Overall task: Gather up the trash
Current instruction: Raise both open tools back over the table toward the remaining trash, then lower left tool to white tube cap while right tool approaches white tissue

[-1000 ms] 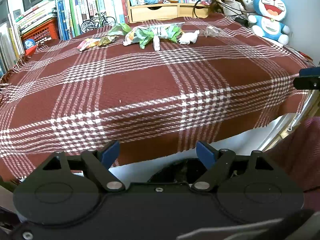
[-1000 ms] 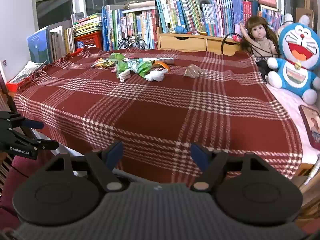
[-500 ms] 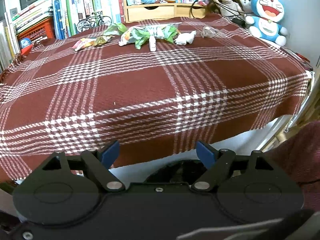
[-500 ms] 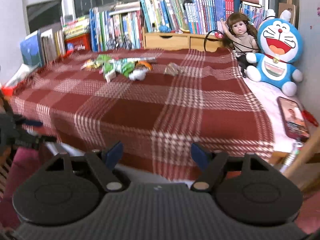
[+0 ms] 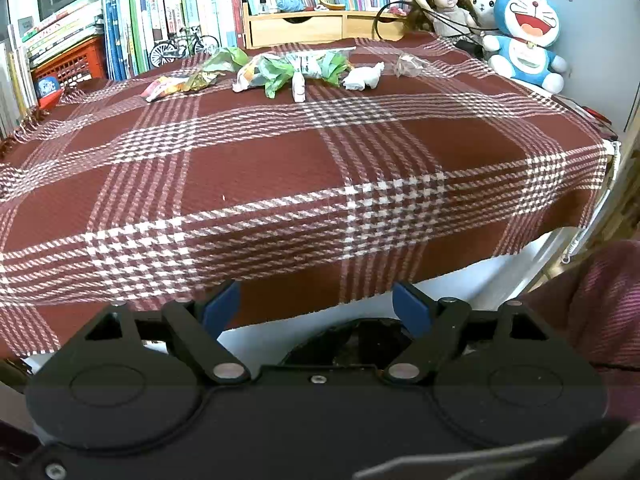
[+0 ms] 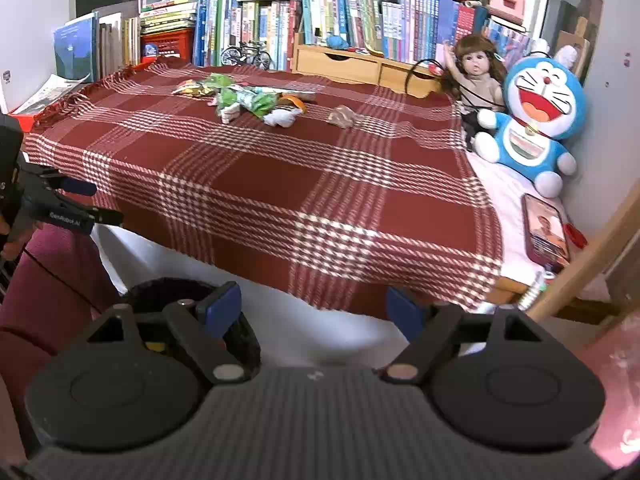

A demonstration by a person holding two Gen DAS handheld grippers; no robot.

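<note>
Trash lies in a row at the far side of the red plaid blanket [image 5: 256,168]: a snack wrapper [image 5: 176,84], green wrappers [image 5: 288,68], a small white bottle [image 5: 298,88], a crumpled white tissue [image 5: 362,78] and a clear brownish wrapper [image 5: 408,65]. The right wrist view shows the same green wrappers [image 6: 248,100], tissue [image 6: 282,117] and brownish wrapper [image 6: 341,116]. My left gripper [image 5: 316,306] hangs open at the blanket's near edge, far from the trash. My right gripper [image 6: 314,306] is open too, over a dark bin [image 6: 176,286] below the bed edge.
Books [image 6: 360,20], a wooden drawer box [image 6: 352,66], a model bicycle [image 5: 182,46] and a red crate [image 5: 68,62] line the back. A doll [image 6: 476,76], a blue plush [image 6: 536,120] and a phone [image 6: 546,230] sit at the right. A maroon sleeve [image 5: 600,296] is nearby.
Both grippers have shifted viewpoint slightly; the right one has swung right and lower, bringing the phone and the dark bin into view. Both stay open and the trash has not moved.
</note>
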